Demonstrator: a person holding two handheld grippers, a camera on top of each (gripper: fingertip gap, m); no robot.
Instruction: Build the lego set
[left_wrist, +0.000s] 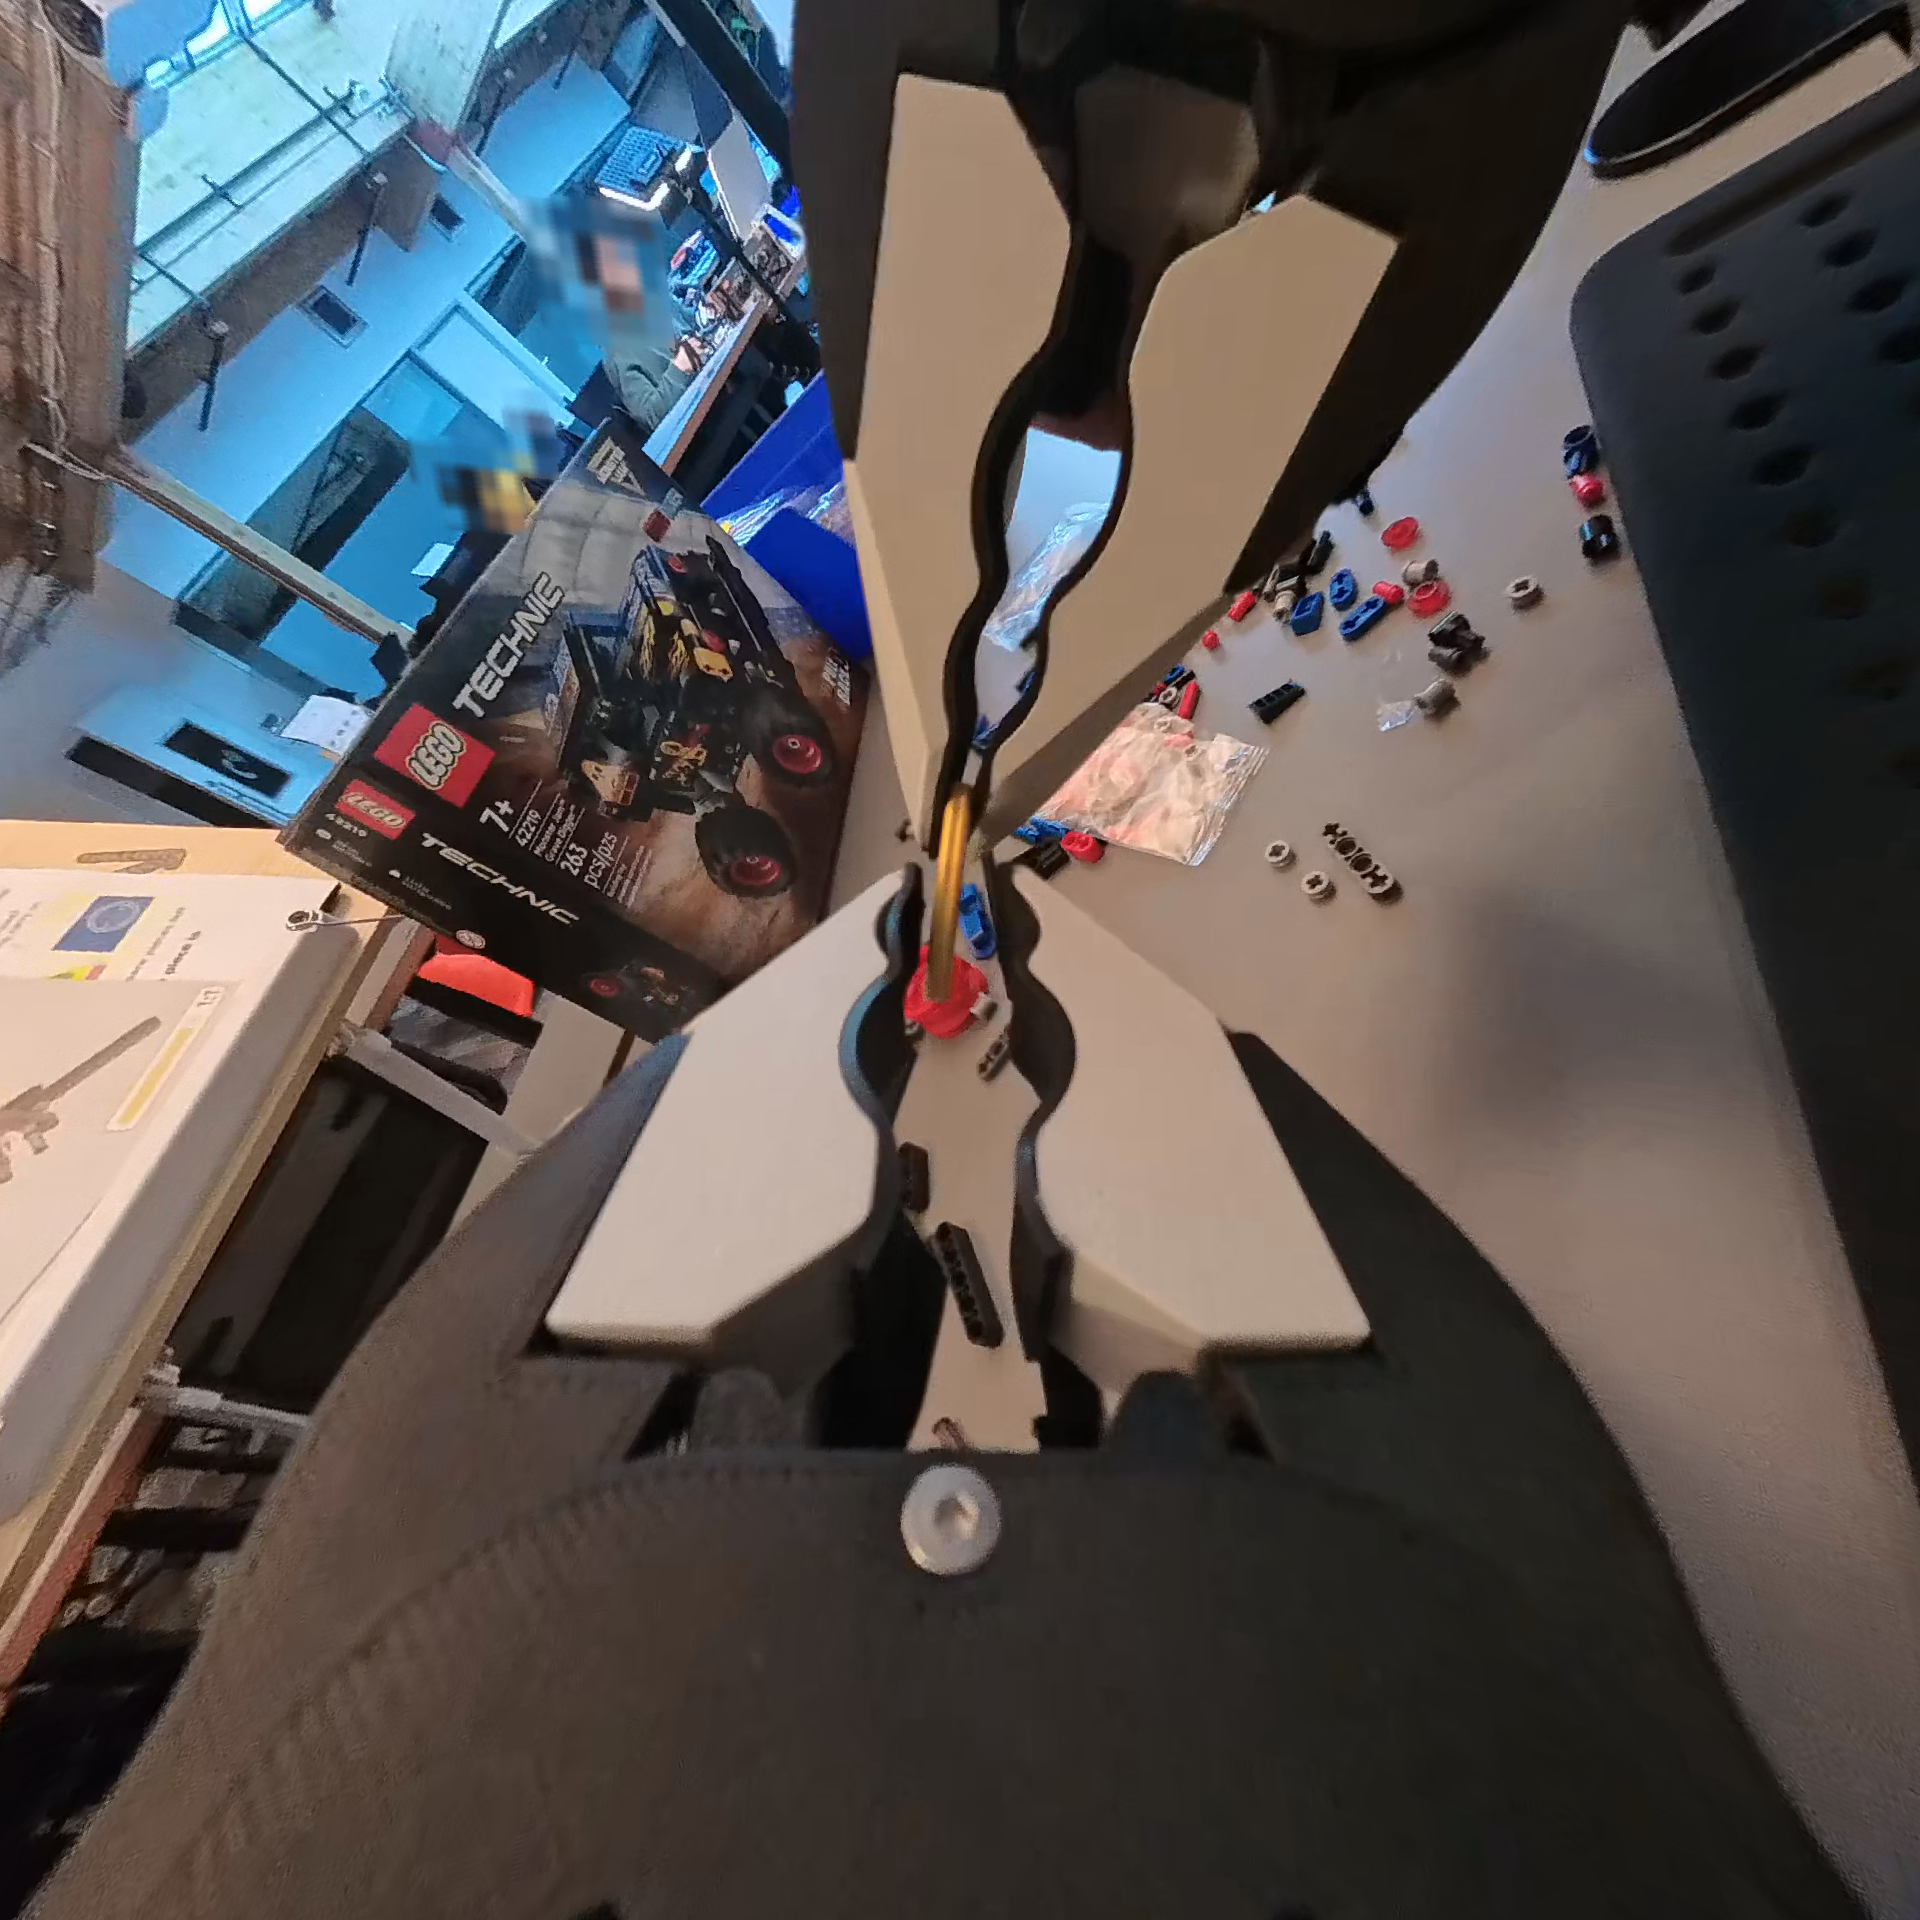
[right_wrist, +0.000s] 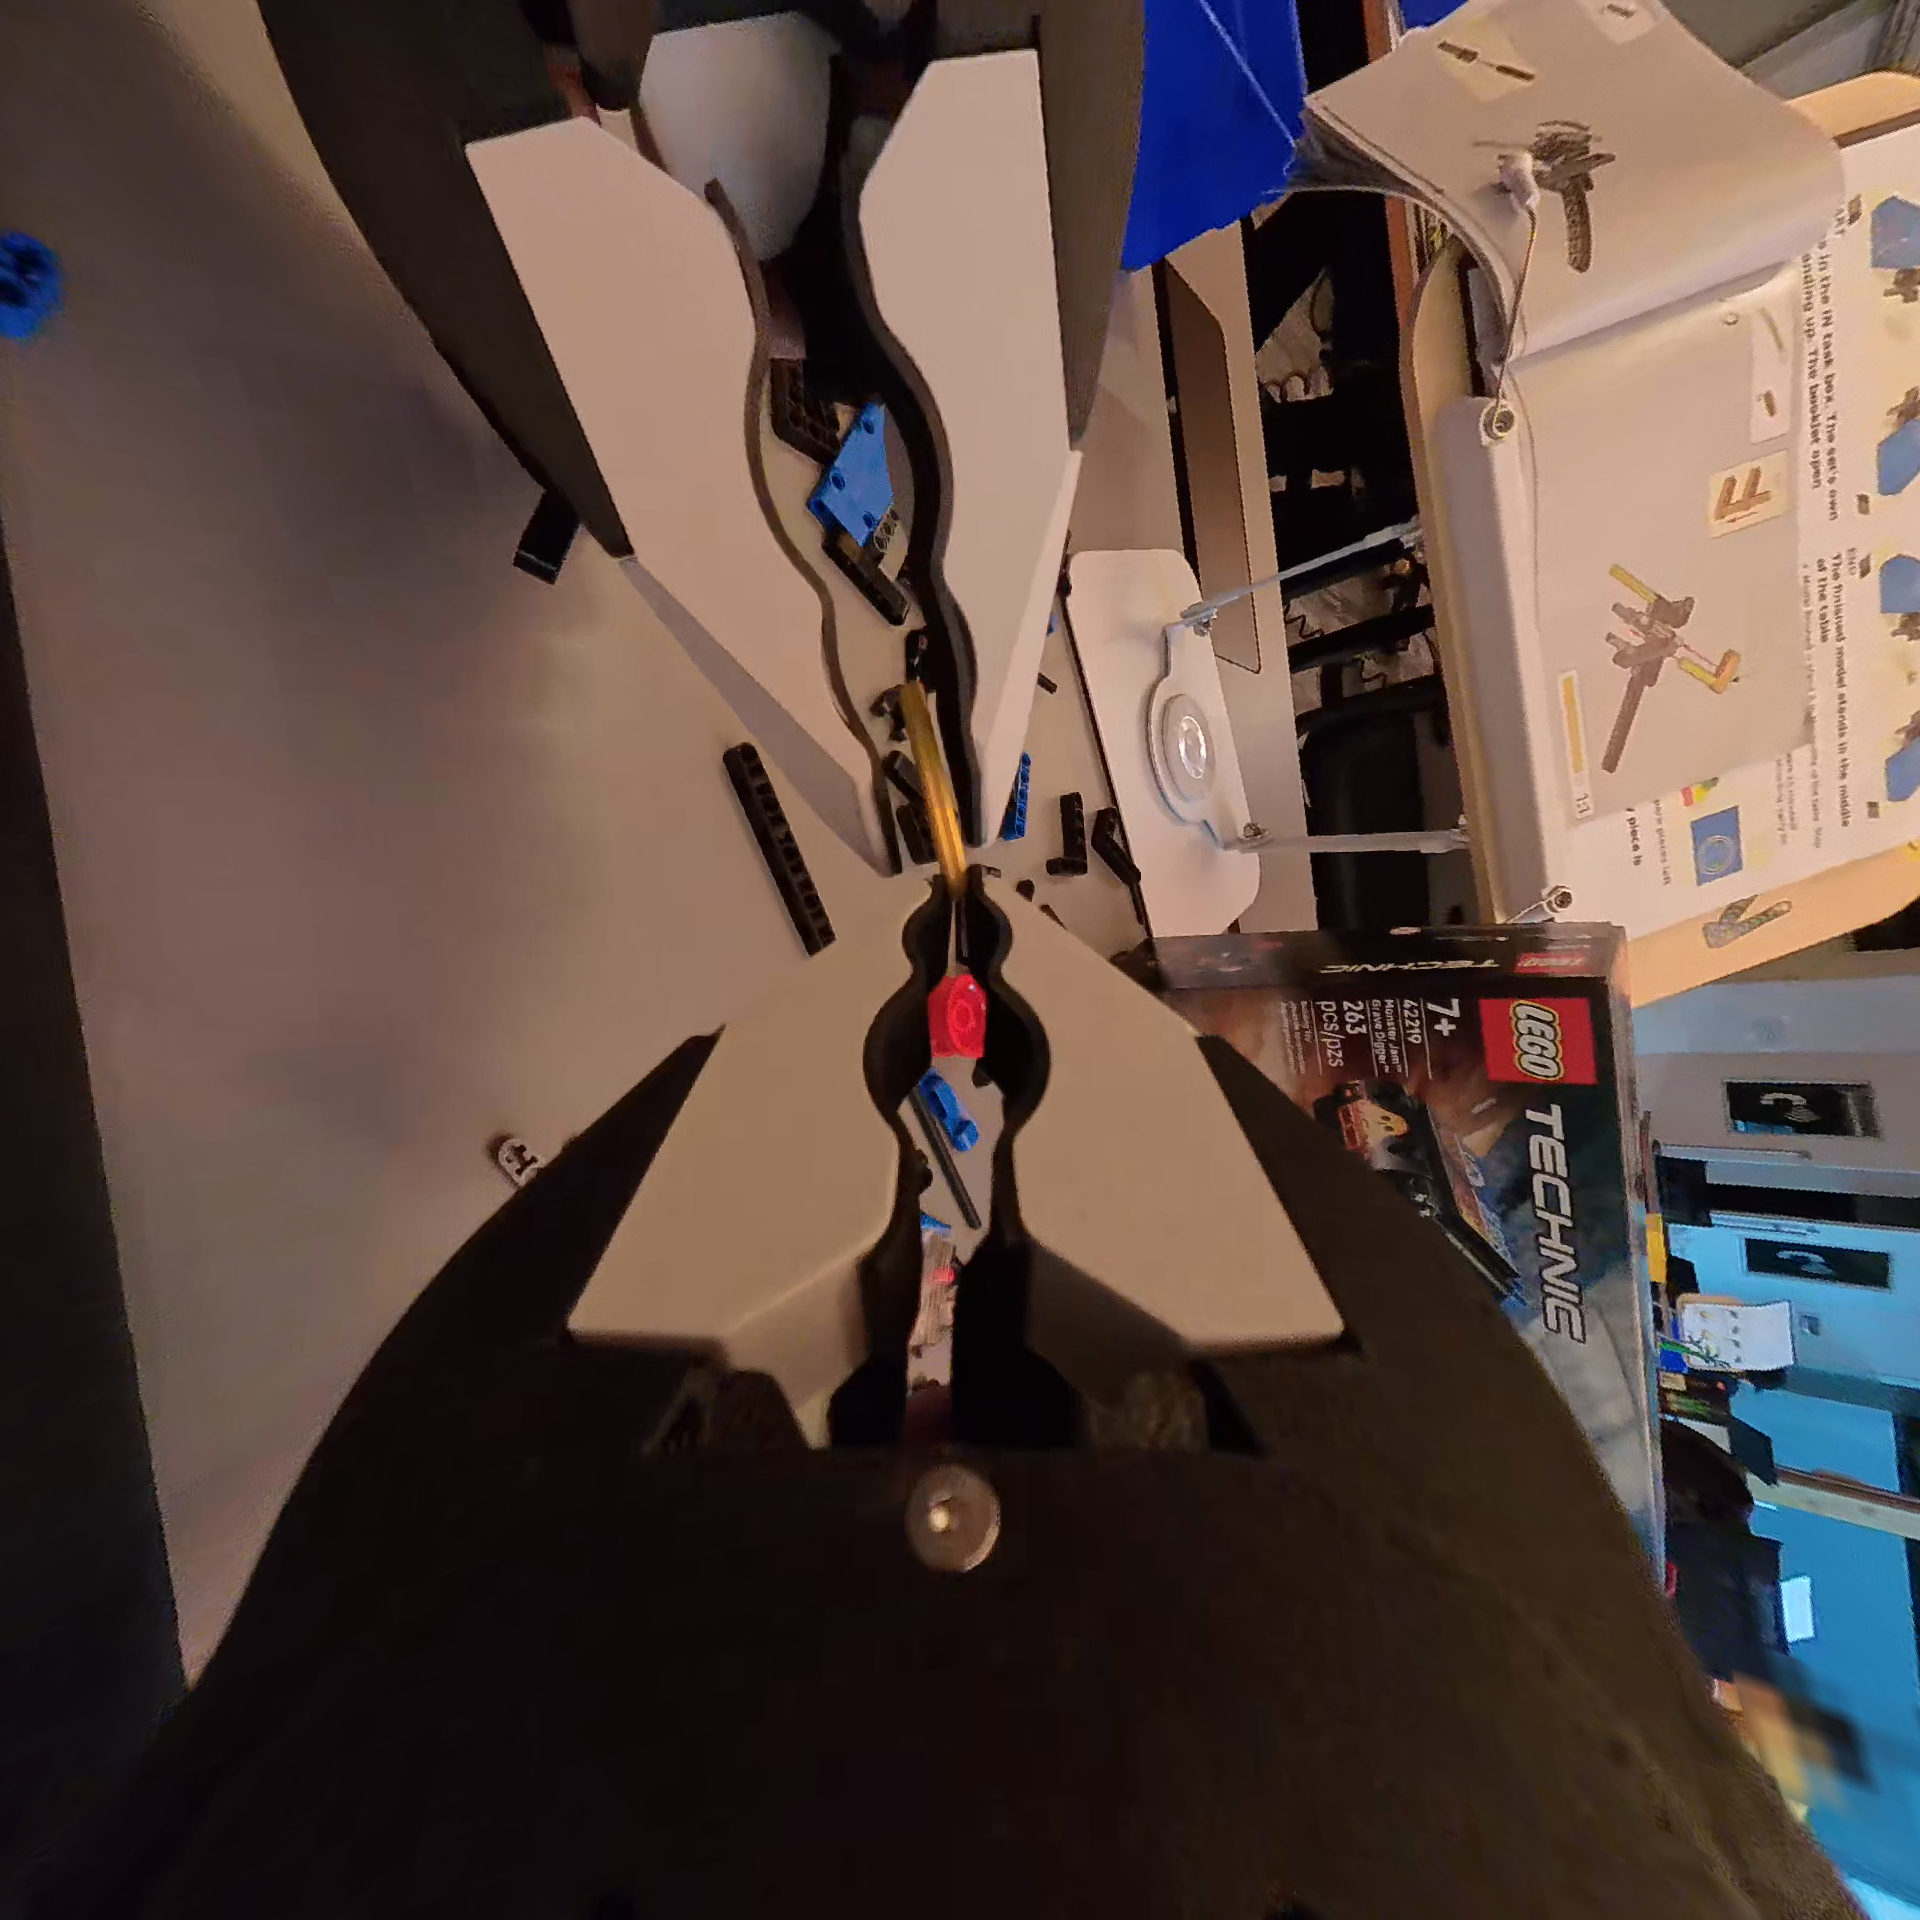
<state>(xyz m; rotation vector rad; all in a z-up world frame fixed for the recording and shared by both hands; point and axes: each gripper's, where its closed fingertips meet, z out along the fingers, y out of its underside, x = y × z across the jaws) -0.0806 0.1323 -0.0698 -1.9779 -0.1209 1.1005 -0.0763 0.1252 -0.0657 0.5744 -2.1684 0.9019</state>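
My left gripper (left_wrist: 951, 920) loosely surrounds the red bush (left_wrist: 940, 1000) on the yellow axle (left_wrist: 948, 904); my right gripper (right_wrist: 956, 904) pinches the axle's end. Any tilt and the bush jams or drops near the box (left_wrist: 613, 748).

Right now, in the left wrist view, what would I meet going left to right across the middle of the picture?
Open booklet → set box → yellow axle with red piece → clear plastic bag → loose small parts on the table → dark perforated chair.

Yellow axle (left_wrist: 948, 902) held aloft, red bush (left_wrist: 941, 1000) seemingly on 1 end
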